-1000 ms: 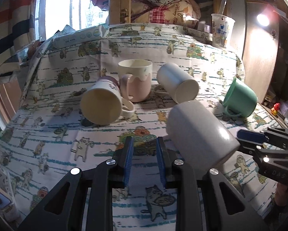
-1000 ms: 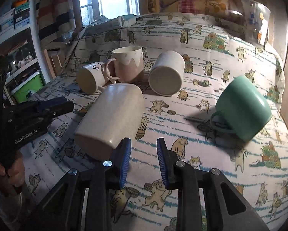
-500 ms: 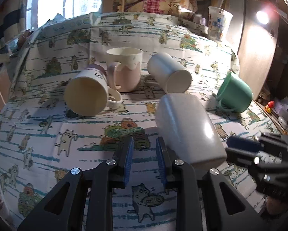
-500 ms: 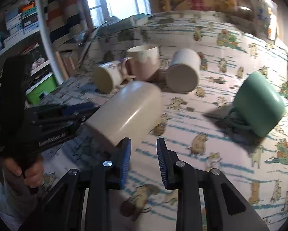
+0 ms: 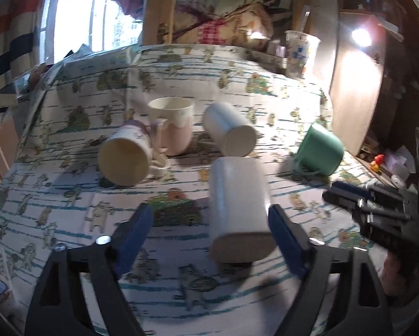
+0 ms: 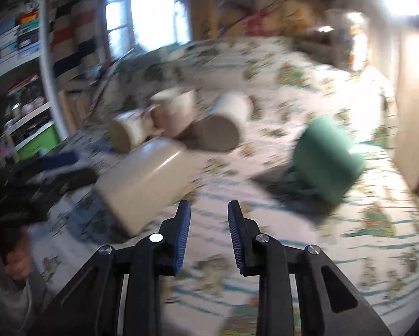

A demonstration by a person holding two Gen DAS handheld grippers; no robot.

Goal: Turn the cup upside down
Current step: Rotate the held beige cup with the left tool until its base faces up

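Note:
A plain cream cup (image 5: 238, 204) lies on its side on the cat-print tablecloth (image 5: 69, 184), base toward me. My left gripper (image 5: 209, 225) is open wide; its right finger (image 5: 283, 238) is close beside the cup's base and the left finger (image 5: 135, 229) stands well apart. The cup also shows in the blurred right wrist view (image 6: 145, 184), left of my right gripper (image 6: 208, 228), which is empty with its jaws a narrow gap apart. The right gripper shows in the left wrist view (image 5: 357, 198).
Behind the cream cup lie a cup with its mouth toward me (image 5: 124, 159), an upright pink-and-cream mug (image 5: 173, 128) and a white cup on its side (image 5: 229, 134). A green mug (image 5: 320, 151) lies at the right. A printed plastic cup (image 5: 300, 53) stands at the back.
My left gripper's jaws have opened wide and now straddle the cream cup's base. The right wrist view has shifted and blurred; the right gripper's jaws keep the same narrow gap.

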